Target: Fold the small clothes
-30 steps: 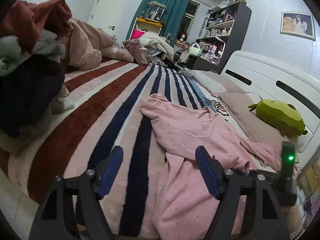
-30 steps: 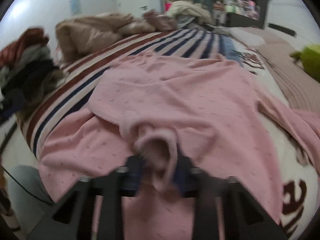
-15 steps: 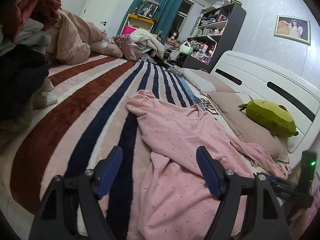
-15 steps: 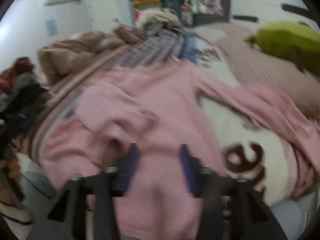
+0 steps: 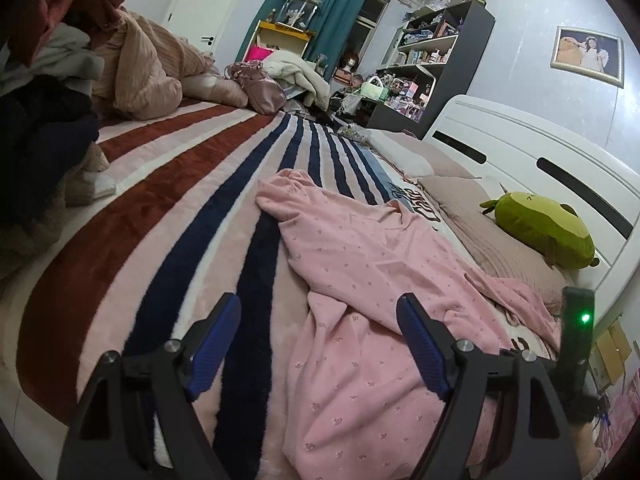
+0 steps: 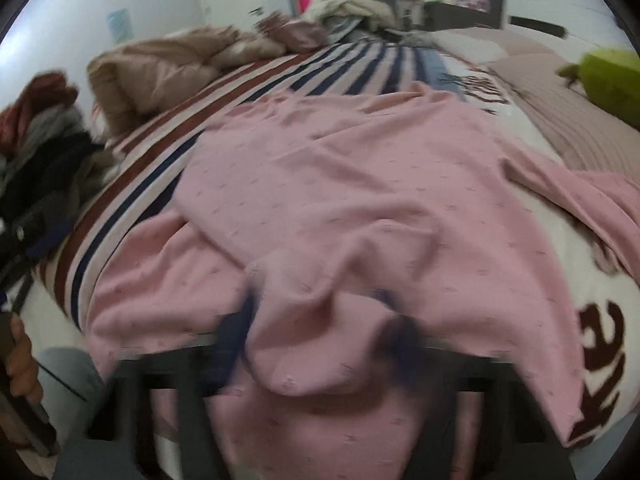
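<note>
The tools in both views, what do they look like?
The left tool has black angular arms with silver screws, and ribbed blue pads on its fingers. Beside it in the left view stands a black unit with a green light. The right tool, blurred, shows the same black frame and dark blue pads.
</note>
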A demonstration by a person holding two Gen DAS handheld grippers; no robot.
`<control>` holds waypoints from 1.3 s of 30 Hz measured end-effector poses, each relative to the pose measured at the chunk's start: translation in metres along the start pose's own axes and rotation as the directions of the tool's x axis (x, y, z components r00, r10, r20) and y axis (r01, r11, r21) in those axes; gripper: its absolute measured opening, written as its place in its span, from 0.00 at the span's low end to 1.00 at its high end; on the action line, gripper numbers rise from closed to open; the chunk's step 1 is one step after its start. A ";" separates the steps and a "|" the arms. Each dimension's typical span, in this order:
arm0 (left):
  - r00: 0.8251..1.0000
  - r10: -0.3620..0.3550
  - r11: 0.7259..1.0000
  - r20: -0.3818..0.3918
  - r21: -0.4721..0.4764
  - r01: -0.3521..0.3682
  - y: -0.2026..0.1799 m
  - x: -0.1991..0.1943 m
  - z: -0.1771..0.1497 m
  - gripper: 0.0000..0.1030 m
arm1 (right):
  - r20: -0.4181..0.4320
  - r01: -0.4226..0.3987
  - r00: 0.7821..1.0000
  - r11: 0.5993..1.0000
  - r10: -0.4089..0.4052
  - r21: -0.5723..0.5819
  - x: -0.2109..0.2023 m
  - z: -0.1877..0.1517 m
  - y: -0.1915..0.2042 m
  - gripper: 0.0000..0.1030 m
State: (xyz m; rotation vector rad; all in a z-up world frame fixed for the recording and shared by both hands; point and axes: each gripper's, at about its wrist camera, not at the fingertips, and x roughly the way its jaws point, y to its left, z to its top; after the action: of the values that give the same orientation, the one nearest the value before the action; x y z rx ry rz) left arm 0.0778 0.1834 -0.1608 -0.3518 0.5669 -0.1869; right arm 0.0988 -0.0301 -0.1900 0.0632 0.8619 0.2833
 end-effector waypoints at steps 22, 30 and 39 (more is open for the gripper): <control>1.000 -0.011 1.000 -0.007 -0.005 0.011 -0.002 0.005 0.001 0.75 | -0.014 0.040 0.999 0.982 -0.038 0.186 -0.054 0.017 -0.106 0.68; 0.996 0.054 0.998 -0.067 0.015 -0.053 0.000 0.024 -0.005 0.75 | -0.039 0.068 0.997 0.988 -0.063 0.139 -0.029 -0.001 -0.096 0.11; 0.984 0.086 0.993 -0.153 0.097 -0.072 -0.015 0.055 -0.006 0.75 | 0.116 0.002 0.993 0.981 -0.025 0.193 -0.085 -0.002 -0.125 0.07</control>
State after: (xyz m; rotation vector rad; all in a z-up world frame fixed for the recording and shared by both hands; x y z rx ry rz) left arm 0.1191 0.1531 -0.1871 -0.2264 0.7244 -0.1643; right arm 0.0725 -0.1733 -0.1492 0.2522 0.7700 0.1808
